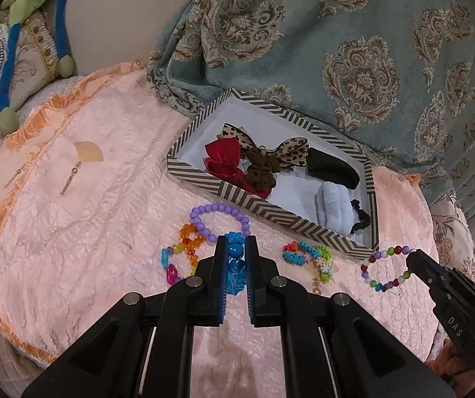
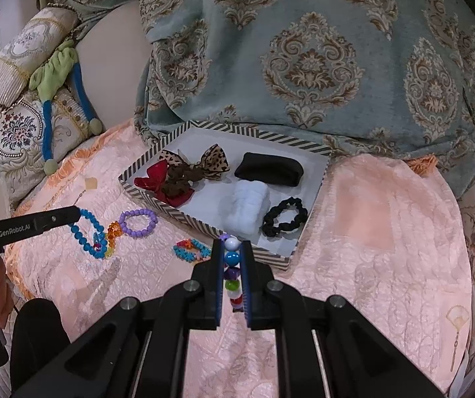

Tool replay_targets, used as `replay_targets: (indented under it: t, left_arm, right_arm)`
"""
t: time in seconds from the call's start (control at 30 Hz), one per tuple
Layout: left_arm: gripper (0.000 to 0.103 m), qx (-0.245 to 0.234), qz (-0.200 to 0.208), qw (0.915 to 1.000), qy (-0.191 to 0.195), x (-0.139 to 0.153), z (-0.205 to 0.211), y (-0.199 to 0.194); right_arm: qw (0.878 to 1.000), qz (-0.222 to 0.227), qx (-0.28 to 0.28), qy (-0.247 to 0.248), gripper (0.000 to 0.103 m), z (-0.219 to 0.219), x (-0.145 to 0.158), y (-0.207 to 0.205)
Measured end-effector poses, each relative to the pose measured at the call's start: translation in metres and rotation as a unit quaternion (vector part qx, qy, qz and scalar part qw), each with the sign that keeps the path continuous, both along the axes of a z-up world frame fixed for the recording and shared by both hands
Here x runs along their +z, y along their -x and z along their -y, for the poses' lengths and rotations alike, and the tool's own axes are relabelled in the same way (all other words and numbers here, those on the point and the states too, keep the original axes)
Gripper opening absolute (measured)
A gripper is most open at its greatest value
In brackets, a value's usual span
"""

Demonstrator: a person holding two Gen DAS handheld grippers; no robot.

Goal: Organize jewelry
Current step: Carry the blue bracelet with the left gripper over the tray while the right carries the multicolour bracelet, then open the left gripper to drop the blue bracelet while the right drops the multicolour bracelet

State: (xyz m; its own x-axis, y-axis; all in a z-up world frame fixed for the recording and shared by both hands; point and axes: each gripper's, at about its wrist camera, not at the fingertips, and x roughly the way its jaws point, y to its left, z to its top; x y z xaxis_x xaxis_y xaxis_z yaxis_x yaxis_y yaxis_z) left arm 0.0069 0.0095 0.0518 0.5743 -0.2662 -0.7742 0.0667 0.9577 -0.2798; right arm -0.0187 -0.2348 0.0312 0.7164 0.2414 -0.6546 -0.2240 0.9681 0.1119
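Left wrist view first: my left gripper (image 1: 236, 242) is clenched narrow on the blue bead bracelet (image 1: 236, 262), blue beads pinched between the pads, low over the near part of the pink bedspread (image 1: 88, 232). The only writing here is "DAS" in white on the body of my right gripper (image 1: 415, 258), which comes in from the right edge with its tip on the multicolour bead bracelet (image 1: 386, 270). I count three more bracelets lying flat: a purple bead bracelet (image 1: 219, 217) just ahead of my tips, an orange-and-rainbow bracelet (image 1: 184, 252) to their left, touching the purple one, and a flower-bead bracelet (image 1: 307, 253) to the right. Two gold drop earrings (image 1: 71, 177) lie well apart toward the bedspread's left edge. The chevron-striped box (image 1: 270, 210) sits at the far edge against the teal damask blanket (image 1: 353, 49); inside I count five pieces: a leopard bow (image 1: 290, 152), a red bow (image 1: 224, 162), a black pouch (image 1: 333, 167), a pale blue scrunchie (image 1: 333, 210) and a black scrunchie (image 1: 360, 219).

Right wrist view now: my right gripper (image 2: 232, 248) is closed tight on the multicolour bead bracelet (image 2: 232, 258); white, blue, purple, green and red beads stack between the pads, just before the box's near wall (image 2: 204, 227). "GenRobot.AI" reads on my left gripper (image 2: 76, 214) at the left edge, its tip on the blue bead bracelet (image 2: 86, 237).
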Motion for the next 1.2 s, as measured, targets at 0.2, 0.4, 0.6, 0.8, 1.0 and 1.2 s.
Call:
replay_targets:
  t: [0.2,0.4,0.6,0.8,1.0,1.2]
  left_arm:
    - [0.0,0.002,-0.007,0.9999,0.014,0.003,-0.004,-0.021]
    - [0.0,0.0,0.003,0.9999,0.014,0.014,-0.004,-0.047]
    - [0.0,0.001,0.005,1.0,0.005,0.019,-0.002,-0.081]
    - [0.0,0.0,0.001,1.0,0.002,0.019,0.007,-0.125]
    - [0.0,-0.006,0.0,1.0,0.003,0.014,0.025,-0.175]
    - [0.0,-0.022,0.005,0.9997,0.012,0.005,0.047,-0.213]
  right_arm:
    - [1.0,-0.003,0.01,0.0,0.009,-0.007,0.001,-0.015]
    - [1.0,-0.003,0.024,-0.014,0.009,-0.017,0.006,-0.039]
    - [0.999,-0.007,0.04,-0.021,0.009,-0.037,0.004,-0.075]
    - [0.997,-0.035,0.058,-0.036,0.009,-0.058,-0.017,-0.115]
    - [0.996,-0.057,0.053,-0.047,0.009,-0.06,-0.043,-0.147]
    - [0.996,-0.077,0.034,-0.022,0.009,-0.053,-0.07,-0.162]
